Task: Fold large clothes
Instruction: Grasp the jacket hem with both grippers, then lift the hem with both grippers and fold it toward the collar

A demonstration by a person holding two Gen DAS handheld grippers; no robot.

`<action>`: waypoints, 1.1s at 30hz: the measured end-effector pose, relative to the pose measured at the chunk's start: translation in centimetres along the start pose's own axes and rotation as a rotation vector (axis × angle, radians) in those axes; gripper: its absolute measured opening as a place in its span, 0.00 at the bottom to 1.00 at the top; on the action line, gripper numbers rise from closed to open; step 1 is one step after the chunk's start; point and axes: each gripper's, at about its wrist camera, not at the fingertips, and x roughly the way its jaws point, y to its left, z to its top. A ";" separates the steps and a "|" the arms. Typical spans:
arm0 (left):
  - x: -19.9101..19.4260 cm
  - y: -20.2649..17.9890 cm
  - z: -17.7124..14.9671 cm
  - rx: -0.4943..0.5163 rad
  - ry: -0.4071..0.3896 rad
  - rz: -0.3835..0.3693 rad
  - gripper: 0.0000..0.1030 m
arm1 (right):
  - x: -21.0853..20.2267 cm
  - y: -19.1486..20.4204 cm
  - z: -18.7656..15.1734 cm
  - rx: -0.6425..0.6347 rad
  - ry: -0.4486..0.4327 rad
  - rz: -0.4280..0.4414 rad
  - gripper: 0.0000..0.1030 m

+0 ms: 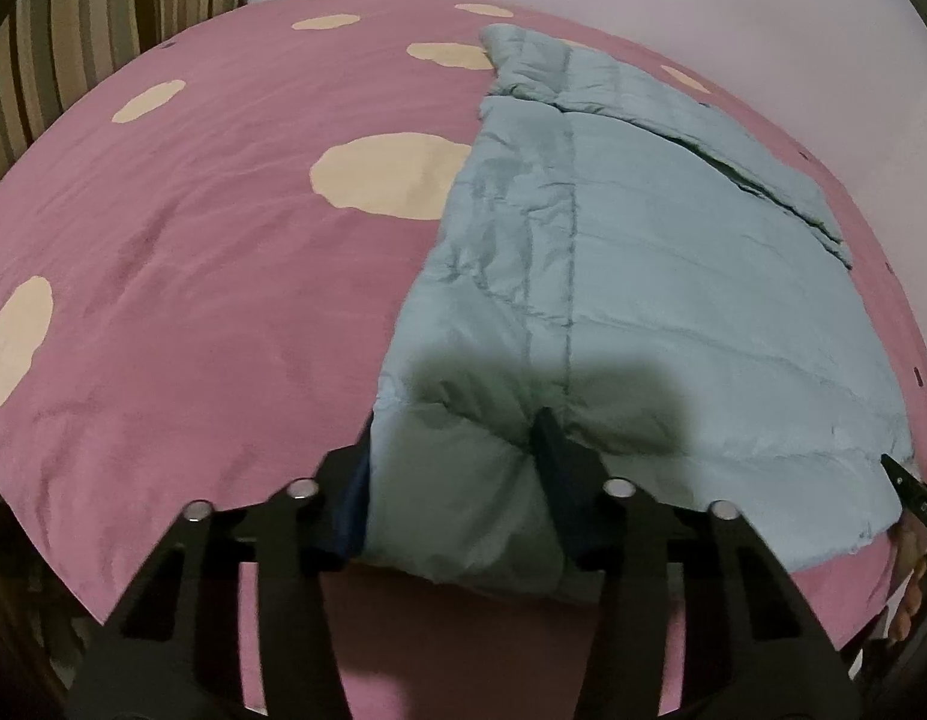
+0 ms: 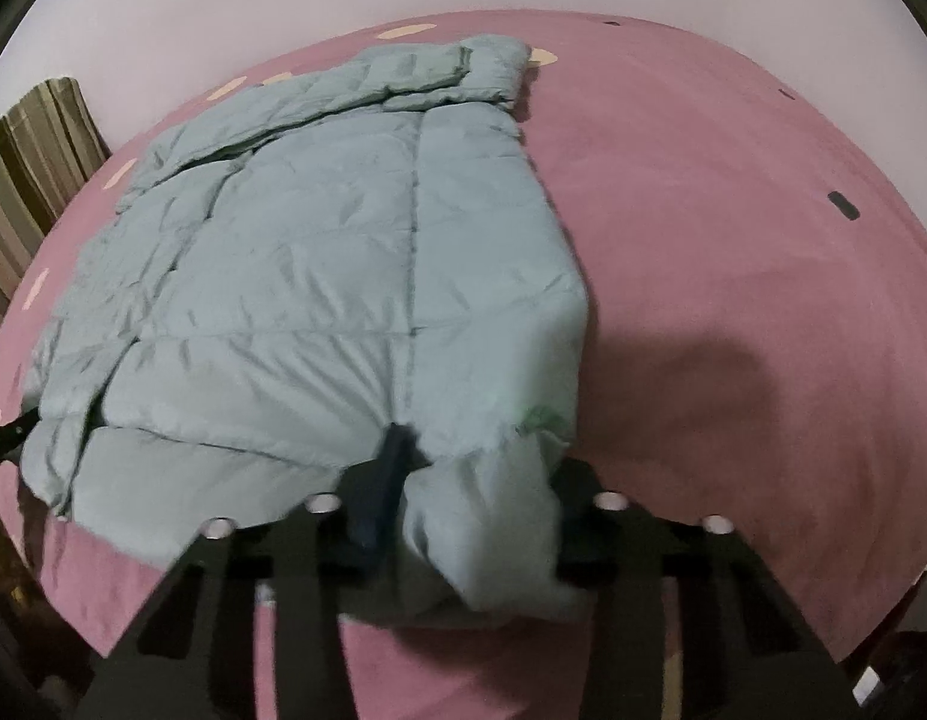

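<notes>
Both sleeves already lie folded in, and my left claw (image 1: 457,468) and right claw (image 2: 472,492) each pinch the puffer jacket's (image 2: 319,276) hem on the bed (image 2: 733,210), lengthwise fold still undone.

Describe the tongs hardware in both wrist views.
Both tongs, left and right, look alike: matte black angular frames with slotted cut-outs, each carrying four round silver studs. The fingers carry dark navy pads. No cables or sleeves visible. The right one's tip in the left view shows small white markings, unreadable.
</notes>
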 end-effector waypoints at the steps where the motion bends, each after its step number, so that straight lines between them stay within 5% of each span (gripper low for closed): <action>1: -0.1 -0.1 0.0 0.005 0.001 -0.011 0.32 | -0.1 0.2 -0.1 -0.003 -0.004 0.004 0.26; 6: -0.8 -0.5 -0.1 0.012 -0.018 -0.041 0.08 | -0.8 0.6 -0.3 -0.004 -0.016 0.040 0.11; 14: -4.6 -1.0 2.8 0.001 -0.157 -0.067 0.05 | -4.0 0.1 1.8 0.017 -0.132 0.069 0.07; 20: -4.9 -1.9 8.4 -0.023 -0.224 -0.101 0.05 | -4.4 0.2 6.2 0.024 -0.215 0.097 0.07; 25: -0.8 -2.9 13.5 -0.038 -0.214 -0.071 0.05 | -1.3 0.3 11.1 0.055 -0.221 0.102 0.07; 33: 8.6 -3.2 16.9 -0.049 -0.082 -0.027 0.05 | 7.3 -0.7 15.0 0.143 -0.089 0.117 0.07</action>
